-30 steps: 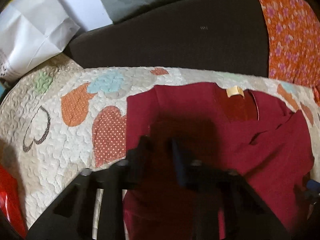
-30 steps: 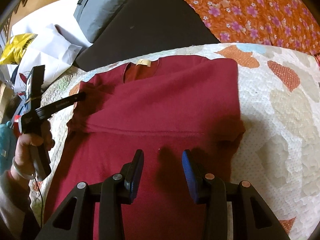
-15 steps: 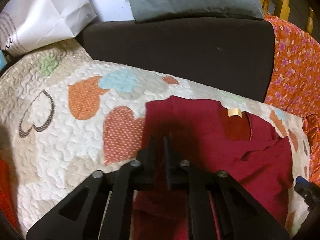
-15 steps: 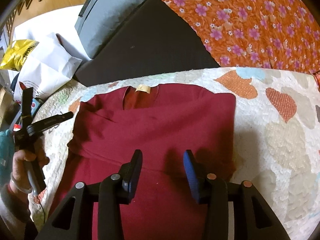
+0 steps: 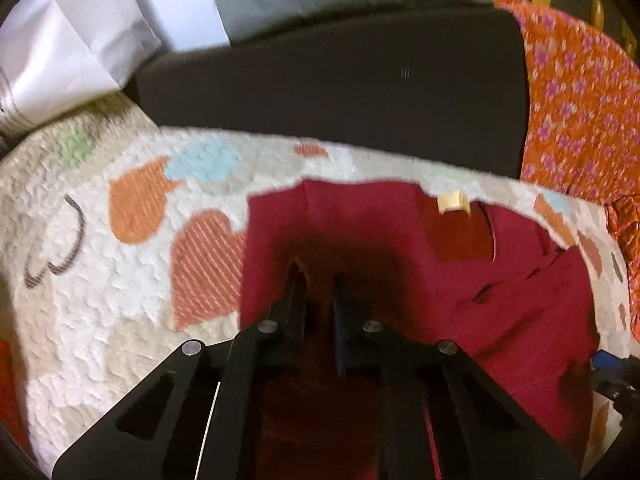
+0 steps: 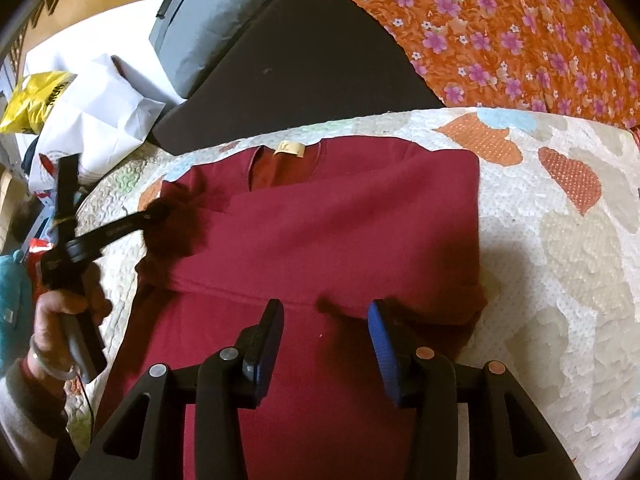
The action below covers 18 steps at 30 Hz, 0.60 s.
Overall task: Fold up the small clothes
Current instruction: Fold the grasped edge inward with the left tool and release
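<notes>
A dark red shirt (image 6: 328, 232) lies flat on the heart-print quilt (image 6: 560, 240), collar and tan label (image 6: 290, 148) at the far edge, both sides folded in over the body. My left gripper (image 5: 318, 280) is nearly shut, low over the shirt's (image 5: 400, 240) left shoulder; whether it pinches cloth is hidden by shadow. It also shows in the right wrist view (image 6: 158, 212), its tip at that shoulder. My right gripper (image 6: 326, 320) is open and empty, hovering over the shirt's lower middle by the folded hem.
A black cushion (image 6: 296, 64) and grey pillow (image 6: 216, 12) lie beyond the quilt. An orange floral cloth (image 6: 500, 28) is at the far right. White paper bags (image 6: 104, 116) and a yellow bag (image 6: 36, 96) sit at the far left.
My left gripper closed from open to nearly shut, lifted back, then dropped again onto the shirt's left shoulder. My right gripper stayed open over the lower middle, shifting slightly.
</notes>
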Available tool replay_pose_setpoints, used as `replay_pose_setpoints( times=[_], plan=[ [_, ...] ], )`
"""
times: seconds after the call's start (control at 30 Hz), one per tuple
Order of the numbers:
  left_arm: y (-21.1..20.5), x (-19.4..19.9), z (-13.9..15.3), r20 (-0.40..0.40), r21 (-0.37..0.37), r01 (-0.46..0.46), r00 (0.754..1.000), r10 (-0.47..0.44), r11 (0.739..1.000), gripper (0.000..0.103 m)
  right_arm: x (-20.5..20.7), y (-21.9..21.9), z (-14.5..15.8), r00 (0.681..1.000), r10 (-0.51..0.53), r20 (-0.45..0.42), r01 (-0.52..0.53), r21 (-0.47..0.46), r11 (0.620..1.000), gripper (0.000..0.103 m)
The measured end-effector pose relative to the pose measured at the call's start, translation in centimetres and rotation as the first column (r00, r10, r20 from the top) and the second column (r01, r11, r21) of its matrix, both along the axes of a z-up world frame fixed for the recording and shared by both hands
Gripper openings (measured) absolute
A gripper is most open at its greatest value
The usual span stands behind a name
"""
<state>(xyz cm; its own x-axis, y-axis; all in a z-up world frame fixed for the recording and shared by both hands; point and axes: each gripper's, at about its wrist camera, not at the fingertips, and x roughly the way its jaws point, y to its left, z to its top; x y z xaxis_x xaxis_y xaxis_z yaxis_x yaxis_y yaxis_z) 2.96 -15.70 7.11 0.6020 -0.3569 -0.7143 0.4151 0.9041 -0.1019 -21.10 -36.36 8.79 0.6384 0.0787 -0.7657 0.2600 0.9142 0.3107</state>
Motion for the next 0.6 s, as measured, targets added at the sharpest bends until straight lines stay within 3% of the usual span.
replay_pose_setpoints(
  times=[0.1, 0.2, 0.4, 0.5, 0.6],
  plan=[
    [1.3, 0.5, 0.9, 0.011, -0.026, -0.041, 0.999, 0.041, 0.999, 0.008, 1.0, -0.6, 0.9, 1.0, -0.008, 0.03, 0.009, -0.039, 0.999, 0.042],
    [1.8, 1.2, -0.2, -0.017, -0.001, -0.081, 0.997, 0.081, 0.997, 0.008, 2.6, -1.4, 1.3, 0.999, -0.025, 0.037, 0.028, -0.09, 0.996, 0.042],
    [0.7, 1.2, -2.5, -0.031, 0.078, -0.089, 0.995, 0.092, 0.993, 0.008, 7.2, -3.5, -2.3, 0.991, -0.096, -0.09, 0.072, -0.241, 0.968, 0.042],
    [0.4, 1.1, -2.9, -0.028, 0.096, -0.091, 0.995, 0.094, 0.991, 0.009, 8.1, -4.3, -3.3, 0.993, -0.093, -0.07, 0.072, -0.25, 0.966, 0.042],
    [0.5, 1.1, -3.0, -0.035, 0.089, -0.093, 0.995, 0.097, 0.992, 0.011, 7.0, -4.0, -2.1, 0.993, -0.087, -0.082, 0.066, -0.23, 0.971, 0.042]
  ],
)
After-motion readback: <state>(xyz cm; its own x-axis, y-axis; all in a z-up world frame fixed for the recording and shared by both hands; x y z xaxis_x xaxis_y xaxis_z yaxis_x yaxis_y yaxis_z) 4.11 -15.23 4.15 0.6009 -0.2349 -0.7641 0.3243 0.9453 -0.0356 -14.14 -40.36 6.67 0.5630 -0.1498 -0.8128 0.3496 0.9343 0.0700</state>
